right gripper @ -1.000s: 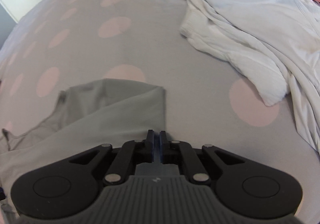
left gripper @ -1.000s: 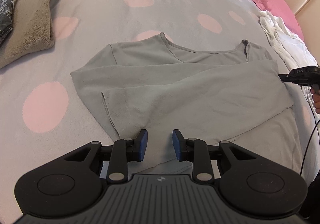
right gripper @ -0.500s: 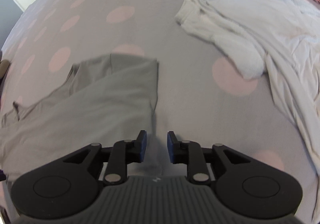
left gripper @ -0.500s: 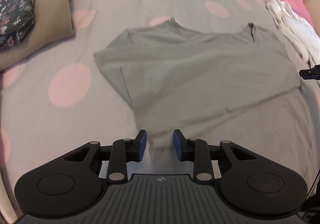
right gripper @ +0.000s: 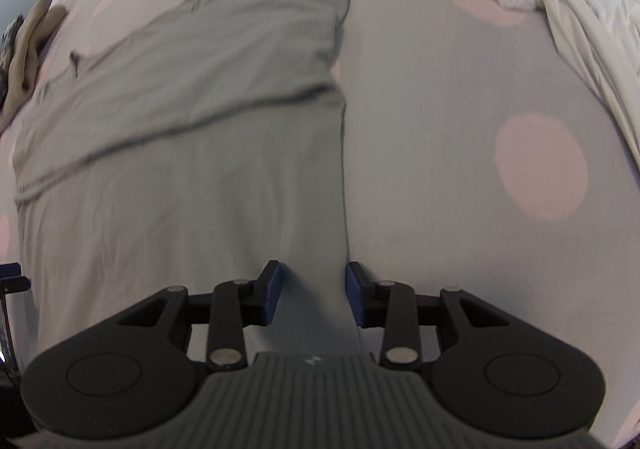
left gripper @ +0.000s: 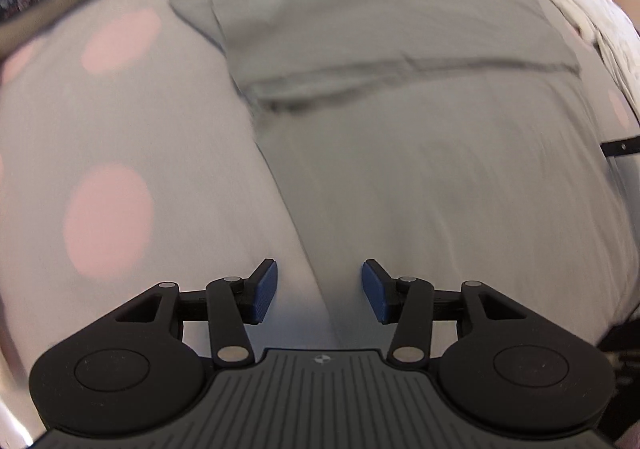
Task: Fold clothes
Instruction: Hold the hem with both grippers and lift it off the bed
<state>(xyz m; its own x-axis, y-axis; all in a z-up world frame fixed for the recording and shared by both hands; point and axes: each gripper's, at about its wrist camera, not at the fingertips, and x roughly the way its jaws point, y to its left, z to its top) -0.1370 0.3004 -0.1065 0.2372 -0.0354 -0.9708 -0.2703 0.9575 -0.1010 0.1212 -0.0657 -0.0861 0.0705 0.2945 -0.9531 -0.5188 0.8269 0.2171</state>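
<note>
Grey long-sleeved knit top (left gripper: 400,49) laid flat on grey bedsheet with pink dots (left gripper: 108,209), sleeves folded across the chest, hem end nearest both tools. Judged light, limp and stretchy; pinch at the side edges near the hem. Left gripper (left gripper: 319,291) aimed steeply down over the top's left edge, jaws spread, just been opening, nothing pinched. Right gripper (right gripper: 313,291) likewise steep over the right edge, jaws parted, just been opening, cloth below but unclamped
</note>
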